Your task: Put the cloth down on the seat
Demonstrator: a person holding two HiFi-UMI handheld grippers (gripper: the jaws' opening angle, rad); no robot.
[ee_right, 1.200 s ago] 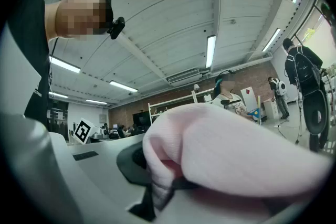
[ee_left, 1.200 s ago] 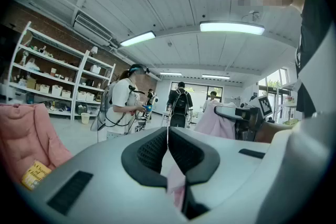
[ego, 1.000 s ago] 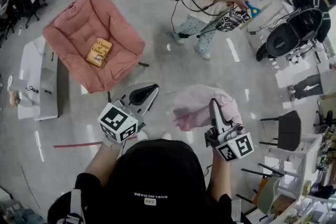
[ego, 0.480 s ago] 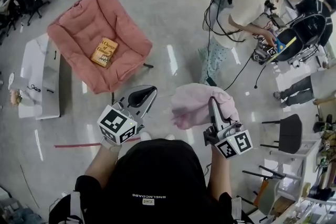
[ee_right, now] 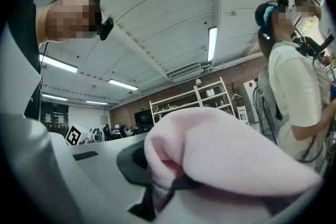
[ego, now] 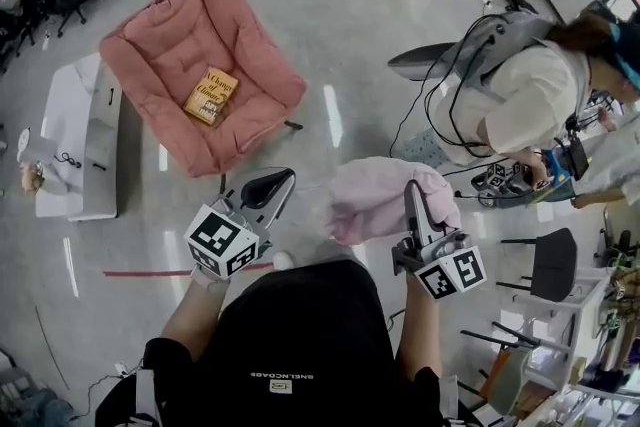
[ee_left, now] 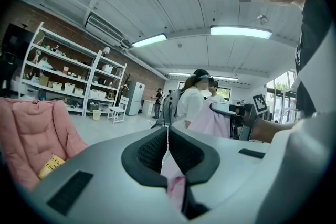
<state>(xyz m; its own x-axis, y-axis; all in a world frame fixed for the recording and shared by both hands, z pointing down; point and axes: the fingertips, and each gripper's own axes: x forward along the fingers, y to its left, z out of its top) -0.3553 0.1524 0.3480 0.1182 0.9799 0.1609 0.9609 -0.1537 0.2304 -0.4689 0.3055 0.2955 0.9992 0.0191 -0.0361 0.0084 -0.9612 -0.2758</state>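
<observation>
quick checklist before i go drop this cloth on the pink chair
1. Grip on the pink cloth: ok, the right gripper is shut on it.
2. Sight of the pink chair: ok, it is ahead on the left.
3. Bare seat: not ok, a yellow book lies on the cushion.
4. Room from the other person: ok, bent over gear at the right, apart from the chair.
5. Empty left gripper: cannot tell, jaws together with a pink sliver between them.

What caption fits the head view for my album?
Right gripper holds a pink cloth; a book lies on the pink chair ahead.
</observation>
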